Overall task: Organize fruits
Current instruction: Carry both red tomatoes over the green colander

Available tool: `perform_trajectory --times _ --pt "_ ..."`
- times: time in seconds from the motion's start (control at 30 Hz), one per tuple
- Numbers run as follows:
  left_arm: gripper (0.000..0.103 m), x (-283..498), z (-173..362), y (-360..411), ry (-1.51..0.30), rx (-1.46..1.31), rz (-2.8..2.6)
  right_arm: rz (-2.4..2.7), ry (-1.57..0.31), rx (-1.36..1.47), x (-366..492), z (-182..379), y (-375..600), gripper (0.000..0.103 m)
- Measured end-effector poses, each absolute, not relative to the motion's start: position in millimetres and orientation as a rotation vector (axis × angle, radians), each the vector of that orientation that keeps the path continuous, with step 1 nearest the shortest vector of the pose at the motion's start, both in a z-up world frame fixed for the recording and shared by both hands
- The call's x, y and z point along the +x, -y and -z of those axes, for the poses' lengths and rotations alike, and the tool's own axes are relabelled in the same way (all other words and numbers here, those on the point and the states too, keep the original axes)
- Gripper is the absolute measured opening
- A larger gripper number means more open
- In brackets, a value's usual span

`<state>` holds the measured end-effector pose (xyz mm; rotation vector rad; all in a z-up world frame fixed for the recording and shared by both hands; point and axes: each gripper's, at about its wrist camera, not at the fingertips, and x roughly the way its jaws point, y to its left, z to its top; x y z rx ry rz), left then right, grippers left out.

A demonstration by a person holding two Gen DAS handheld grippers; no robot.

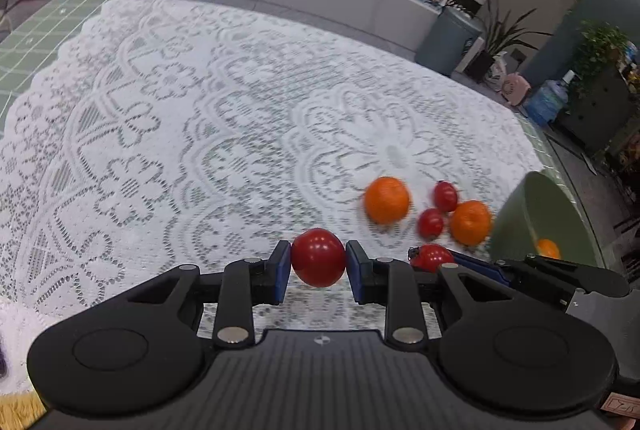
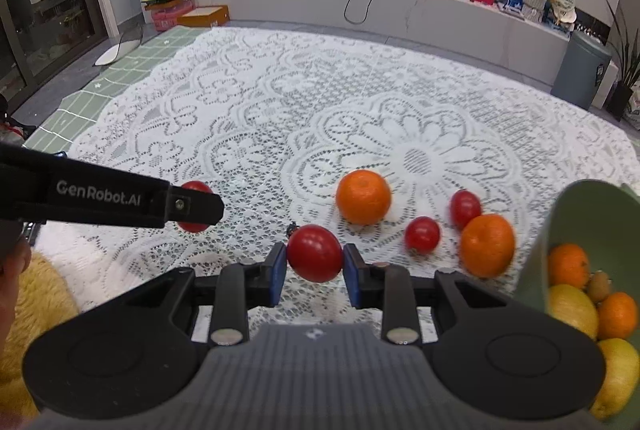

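Now, left tomato: a red tomato (image 1: 319, 257) sits pinched between the blue pads of the left gripper (image 1: 319, 270), held above the lace cloth (image 1: 200, 118).
Right tomato: another tomato (image 2: 315, 253) is clamped the same way in the right gripper (image 2: 315, 272).
Risk of slipping: both are smooth, round and caught only at their sides, so a jolt could roll one out.
Risk of crowding: the two grippers are close together and could knock each other.
Bowl: the green bowl (image 2: 538, 262) is already well filled; a dropped tomato might bounce off the oranges.
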<state>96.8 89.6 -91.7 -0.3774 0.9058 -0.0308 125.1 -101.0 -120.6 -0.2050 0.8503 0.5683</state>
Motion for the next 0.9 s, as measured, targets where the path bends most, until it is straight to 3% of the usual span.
perform_trajectory --times 0.9 --pt "0.033 93 38 35 -0.815 -0.176 0.253 -0.367 -0.718 -0.104 99 70 239 0.027"
